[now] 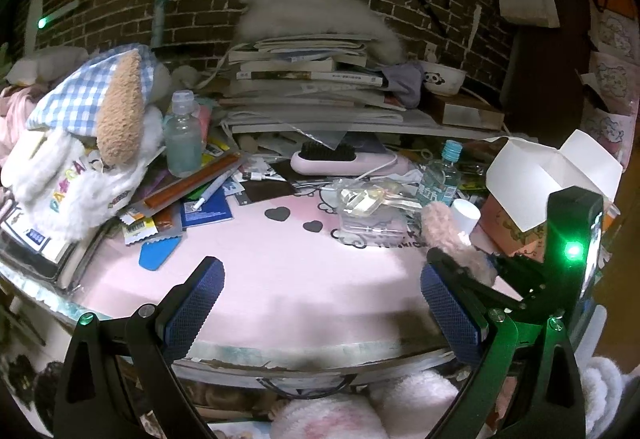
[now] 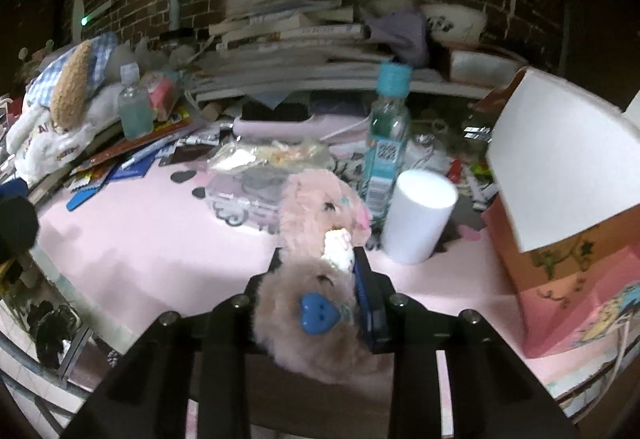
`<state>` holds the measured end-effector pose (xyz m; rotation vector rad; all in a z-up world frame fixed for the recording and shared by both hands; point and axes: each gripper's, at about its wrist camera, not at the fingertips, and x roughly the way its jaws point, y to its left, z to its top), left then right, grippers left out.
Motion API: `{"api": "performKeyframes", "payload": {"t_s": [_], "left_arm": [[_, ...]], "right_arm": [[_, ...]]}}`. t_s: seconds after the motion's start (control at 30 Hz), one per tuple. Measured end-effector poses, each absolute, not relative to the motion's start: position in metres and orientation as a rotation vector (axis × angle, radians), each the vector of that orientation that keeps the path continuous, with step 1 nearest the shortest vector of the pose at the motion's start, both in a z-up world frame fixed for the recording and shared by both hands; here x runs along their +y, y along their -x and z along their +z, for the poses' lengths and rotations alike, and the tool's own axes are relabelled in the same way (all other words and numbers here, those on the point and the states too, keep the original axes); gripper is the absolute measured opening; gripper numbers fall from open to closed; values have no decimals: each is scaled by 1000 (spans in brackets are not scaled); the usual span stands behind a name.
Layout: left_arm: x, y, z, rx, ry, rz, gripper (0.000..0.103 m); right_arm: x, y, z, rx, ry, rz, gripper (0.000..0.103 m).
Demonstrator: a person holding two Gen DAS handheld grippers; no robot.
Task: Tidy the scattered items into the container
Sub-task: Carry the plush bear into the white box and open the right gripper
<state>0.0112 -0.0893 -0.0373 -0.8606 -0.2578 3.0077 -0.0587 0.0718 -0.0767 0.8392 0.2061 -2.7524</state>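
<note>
Pink plush toy clenched in the right hand-held gripper

Left view: left hand-held gripper released, lower centre. Right view: toy centre-low, pink box at right; its drooping flap could snag the toy.

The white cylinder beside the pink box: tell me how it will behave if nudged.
The white cylinder stands upright and tall for its base, so a push near the top would probably tip it. Its round wall suggests it would then roll. It looks smooth, so the fingers may slip. The plush toy and bottle stand close.
</note>
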Motion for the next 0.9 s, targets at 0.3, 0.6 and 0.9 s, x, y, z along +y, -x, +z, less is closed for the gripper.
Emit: {"api": "performKeyframes", "payload": {"t_s": [0.3,0.6,0.9], "left_arm": [[-87,-13,-36,-263,851,2996,98],[-82,-9,-32,-267,829,2970,98],[-69,-3,-28,-243,799,2936,98]], "right_arm": [[76,40,-47,205,-707,-2793,27],[84,36,9,177,-624,-2731,28],[131,52,68,213,-685,-2735,28]]}}
